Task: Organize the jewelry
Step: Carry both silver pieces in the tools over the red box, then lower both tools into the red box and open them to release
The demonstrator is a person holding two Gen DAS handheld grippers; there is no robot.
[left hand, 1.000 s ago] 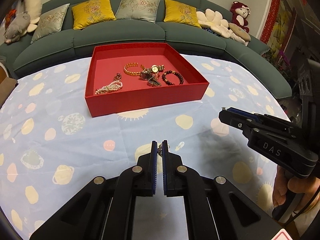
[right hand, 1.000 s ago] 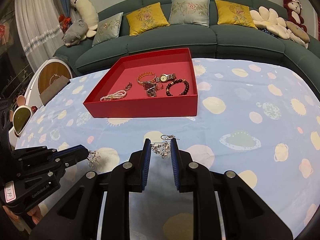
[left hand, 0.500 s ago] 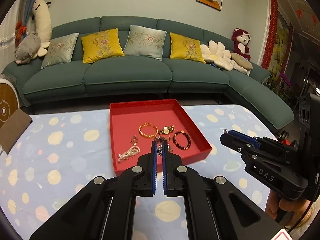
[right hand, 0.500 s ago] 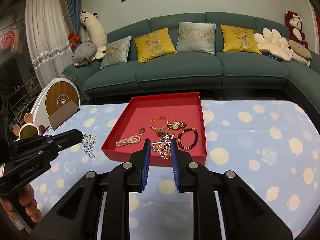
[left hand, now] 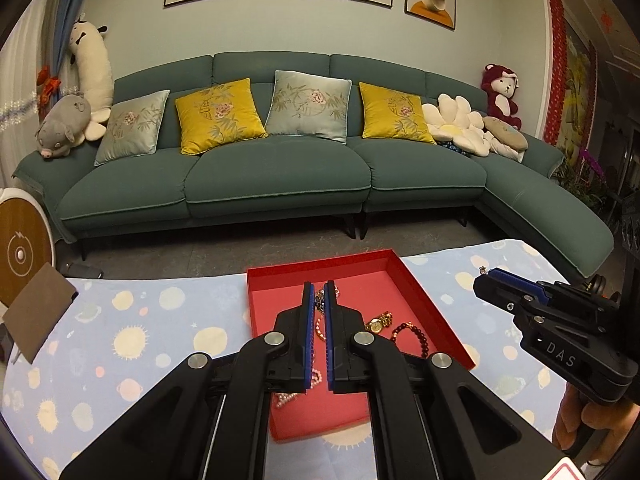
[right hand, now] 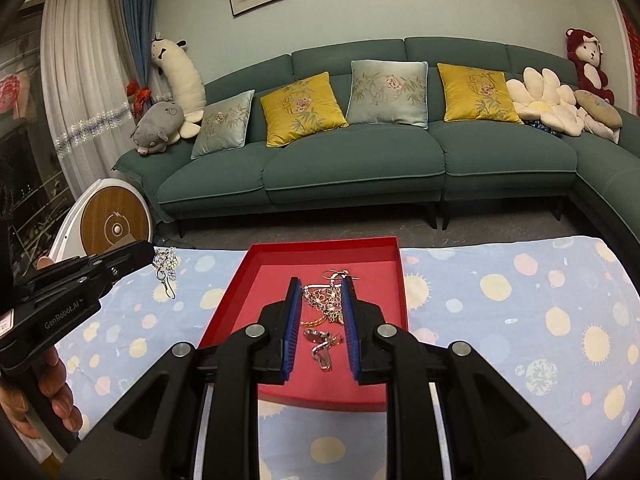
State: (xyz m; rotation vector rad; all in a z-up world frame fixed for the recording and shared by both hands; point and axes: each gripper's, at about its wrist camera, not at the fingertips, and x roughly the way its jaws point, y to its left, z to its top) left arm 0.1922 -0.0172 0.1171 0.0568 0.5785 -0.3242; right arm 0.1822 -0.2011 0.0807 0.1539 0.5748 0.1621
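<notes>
My left gripper [left hand: 318, 292] is shut on a silver earring [right hand: 165, 266], which dangles from its tips in the right wrist view; it hangs above the red tray [left hand: 432, 316]. My right gripper [right hand: 321, 286] is shut on a second silver filigree earring [right hand: 326, 295], held above the red tray [right hand: 230, 300]. In the tray lie a gold watch [left hand: 378, 322], a dark bead bracelet [left hand: 412, 334], a pearl strand [left hand: 286, 396] and a silver piece [right hand: 322, 350]. The right gripper also shows in the left wrist view [left hand: 486, 278].
The table carries a light blue cloth with sun and planet prints [right hand: 520, 320]. A teal sofa [left hand: 280, 176] with cushions stands behind it. A brown card [left hand: 36, 316] sits at the table's left edge.
Both grippers rose from the cloth with their earrings and moved forward over the red tray. The tray now lies directly under the fingers.
</notes>
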